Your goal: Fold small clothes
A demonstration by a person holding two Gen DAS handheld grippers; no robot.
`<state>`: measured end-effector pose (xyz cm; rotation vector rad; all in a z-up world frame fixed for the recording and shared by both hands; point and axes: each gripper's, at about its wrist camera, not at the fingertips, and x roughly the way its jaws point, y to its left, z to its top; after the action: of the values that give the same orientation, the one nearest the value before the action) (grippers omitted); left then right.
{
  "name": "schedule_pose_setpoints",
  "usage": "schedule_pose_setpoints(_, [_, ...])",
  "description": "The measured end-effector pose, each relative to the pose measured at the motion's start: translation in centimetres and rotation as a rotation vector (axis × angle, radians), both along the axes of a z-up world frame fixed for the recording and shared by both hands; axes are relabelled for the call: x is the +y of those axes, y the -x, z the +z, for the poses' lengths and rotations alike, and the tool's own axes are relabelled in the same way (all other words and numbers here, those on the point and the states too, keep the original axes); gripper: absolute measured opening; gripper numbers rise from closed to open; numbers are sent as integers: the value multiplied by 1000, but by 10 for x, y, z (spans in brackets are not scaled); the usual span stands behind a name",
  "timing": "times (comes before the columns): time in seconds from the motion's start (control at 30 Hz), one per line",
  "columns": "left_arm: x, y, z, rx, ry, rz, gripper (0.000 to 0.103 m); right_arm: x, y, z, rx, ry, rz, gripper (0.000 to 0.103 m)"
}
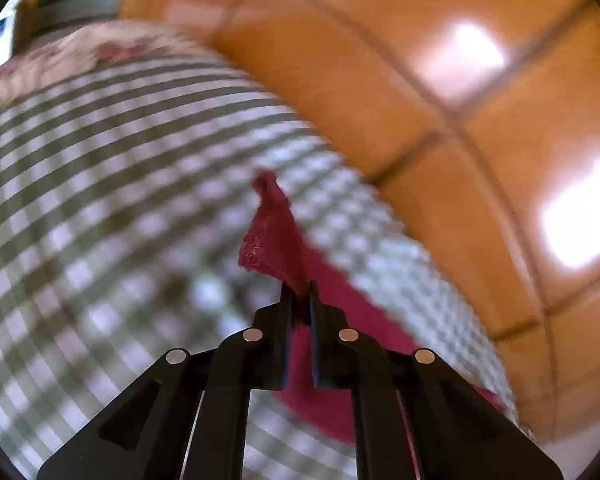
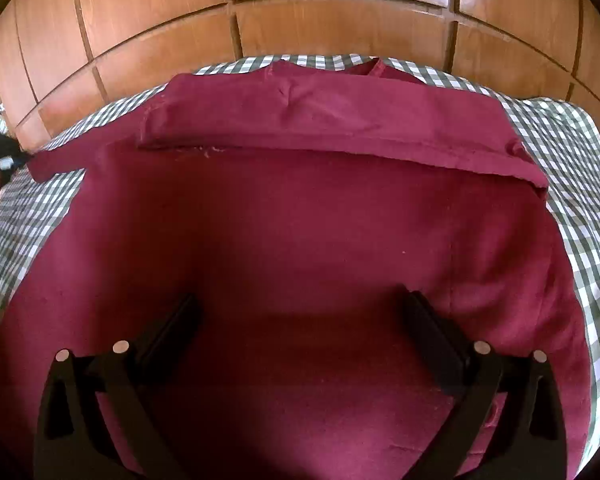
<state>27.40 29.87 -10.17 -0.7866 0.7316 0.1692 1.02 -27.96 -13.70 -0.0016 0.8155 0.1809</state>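
Green-and-white checked bedsheet [image 2: 588, 216] covers the whole bed. Behind its far edge rise glossy wooden wardrobe panels [image 2: 332, 28], catching bright window glare. A floral pillow [image 1: 72, 52], blurred, sits at the bed's far corner.

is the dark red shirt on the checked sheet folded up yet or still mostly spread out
Mostly spread. The dark red shirt lies flat across the green-and-white checked sheet, with only its far edge turned over in one fold.
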Motion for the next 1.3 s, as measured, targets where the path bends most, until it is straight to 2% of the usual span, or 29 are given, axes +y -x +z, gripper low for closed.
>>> schedule_pose_setpoints(0.17, [-86, 20, 53, -154, -27, -220, 6, -1, 0, 0, -3, -4, 1, 101])
schedule_pose_setpoints(0.27, [-154, 36, 67, -199, -25, -376, 6, -2, 1, 0, -6, -12, 2, 101])
schedule_pose_setpoints(0.4, [-236, 51, 60, -187, -40, -545, 6, -2, 2, 2, -10, -16, 0, 101])
schedule_pose_setpoints(0.47, [-276, 57, 47, -159, -46, -628, 6, -4, 3, 5, -5, -25, 0, 99])
schedule_pose_setpoints(0.53, [-309, 62, 32, -118, -66, -704, 6, -8, 4, 11, 8, -57, 2, 89])
schedule_pose_setpoints(0.6, [-330, 67, 21, -81, -104, -744, 6, -18, 5, 20, 28, -136, 8, 77])
schedule_pose_setpoints(0.67, [-337, 71, 12, -62, -102, -765, 17, -25, 6, 29, 38, -203, 10, 68])
schedule_pose_setpoints(0.7, [-334, 74, 11, -54, -82, -766, 31, -26, 6, 32, 36, -220, 12, 62])
schedule_pose_setpoints(0.73, [-329, 80, 11, -61, -67, -759, 39, -28, 5, 39, 31, -255, 19, 58])
schedule_pose_setpoints(0.93, [-300, 123, 11, -98, -95, -705, 40, -9, -31, 56, 87, -497, 104, 56])
schedule_pose_setpoints(1.0, [-290, 137, 7, -90, -115, -686, 40, 6, -48, 52, 126, -525, 115, 56])
schedule_pose_setpoints(1.07, [-281, 149, 1, -81, -130, -663, 40, 29, -66, 43, 177, -494, 129, 56])
schedule_pose_setpoints(1.1, [-279, 152, -1, -78, -130, -658, 40, 39, -74, 38, 195, -471, 129, 50])
schedule_pose_setpoints(1.13, [-277, 156, -4, -71, -125, -656, 40, 51, -81, 33, 211, -446, 141, 39])
schedule_pose_setpoints(1.17, [-275, 158, -7, -63, -121, -654, 40, 63, -87, 31, 212, -403, 148, 33])
schedule_pose_setpoints(1.2, [-275, 160, -11, -54, -120, -655, 40, 70, -89, 31, 204, -361, 145, 13])
schedule_pose_setpoints(1.23, [-276, 162, -14, -45, -125, -658, 40, 77, -91, 35, 191, -313, 146, 6])
schedule_pose_setpoints(1.3, [-279, 161, -18, -34, -130, -662, 40, 79, -86, 58, 121, -278, 172, 6])
